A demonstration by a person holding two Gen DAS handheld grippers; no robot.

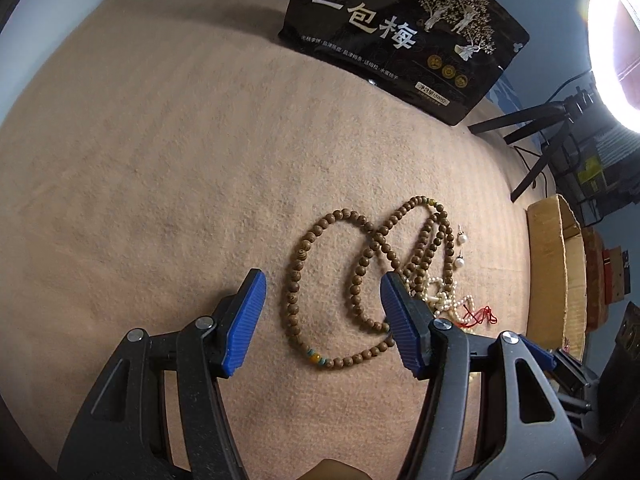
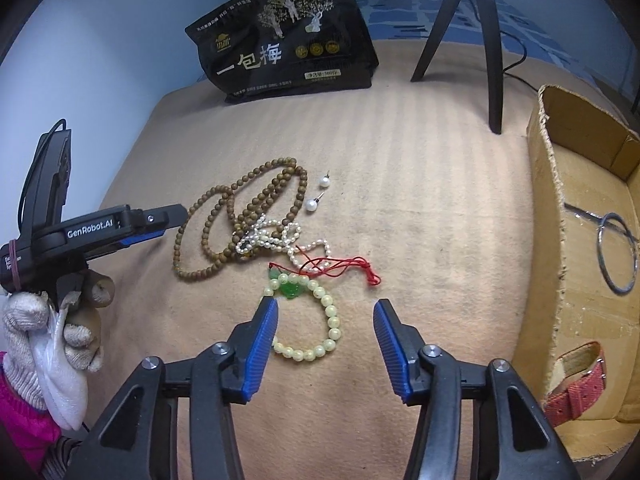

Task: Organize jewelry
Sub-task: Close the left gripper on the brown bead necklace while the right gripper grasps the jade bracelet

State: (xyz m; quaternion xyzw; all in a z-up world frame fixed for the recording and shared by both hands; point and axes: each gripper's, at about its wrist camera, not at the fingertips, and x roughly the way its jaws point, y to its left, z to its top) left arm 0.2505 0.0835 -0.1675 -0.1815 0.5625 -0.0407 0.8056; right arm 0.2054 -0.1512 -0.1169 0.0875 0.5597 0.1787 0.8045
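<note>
A long brown wooden bead necklace [image 1: 356, 276] [image 2: 224, 224] lies looped on the tan blanket. A white pearl strand [image 2: 276, 238] lies over it, tangled with a red cord [image 2: 344, 266] that carries a green pendant [image 2: 291, 290]. Two pearl earrings [image 2: 318, 192] [image 1: 460, 250] lie beside the beads. A pale green bead bracelet [image 2: 320, 320] lies in front. My left gripper [image 1: 322, 298] is open over the brown necklace. My right gripper [image 2: 326, 318] is open around the pale bracelet, just above it. The left gripper [image 2: 176, 218] also shows in the right wrist view.
A cardboard box [image 2: 560, 216] at the right holds a metal hoop [image 2: 616, 256] and a red watch strap [image 2: 576, 388]. A black snack bag [image 2: 288, 44] [image 1: 404, 36] stands at the back. Tripod legs [image 2: 492, 56] stand at the back right, under a ring light [image 1: 612, 44].
</note>
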